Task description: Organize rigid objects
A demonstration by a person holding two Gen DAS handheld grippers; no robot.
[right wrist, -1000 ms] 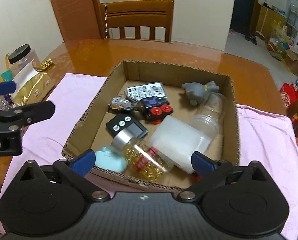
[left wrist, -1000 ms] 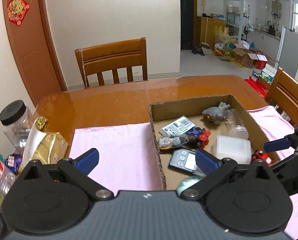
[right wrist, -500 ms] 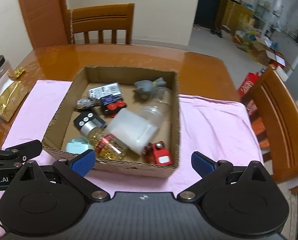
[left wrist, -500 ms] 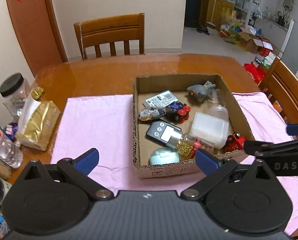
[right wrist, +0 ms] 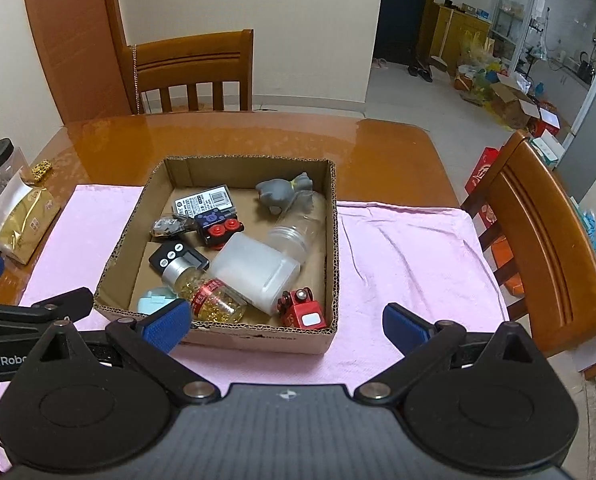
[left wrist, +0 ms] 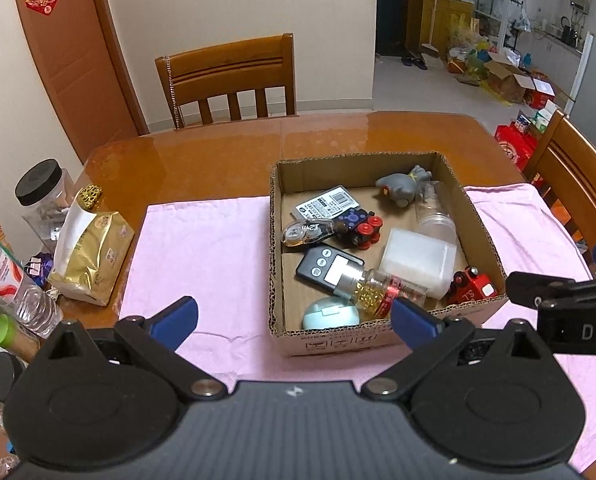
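Left wrist view shows my left claw [left wrist: 293,318] spread wide and empty above the pink cloth [left wrist: 201,248] on the glossy wooden tabletop [left wrist: 217,156], just short of the open brown cardboard box [left wrist: 275,240] that holds the jumble I am meant to sort. My right claw [right wrist: 285,326] is likewise open with nothing in it, hanging near the box's front wall. Inside lie a clear glass bottle of golden capsules with a silver cap and red label [left wrist: 372,286], resting across a flat black digital timer [left wrist: 324,266]; I judge the bottle heavy for its size, hard, round and inclined to roll, so I would pinch it across the body near the label, not on the slick cap. A frosted white plastic tub [left wrist: 418,262] looks light and stiff but broad, probably best taken by one edge or across its narrower side. A transparent plastic jar [left wrist: 436,216] beside it seems light, slippery and slightly yielding, so a gentle squeeze near the rim suits it. A small red toy train [left wrist: 472,286] sits in the near right corner, tight to the wall, leaving little finger room. A grey rubbery animal figure [left wrist: 402,188] at the back should grip easily, and a mint-green rounded case [left wrist: 330,312] by the front wall looks smooth, so I'd take it across its flat faces.
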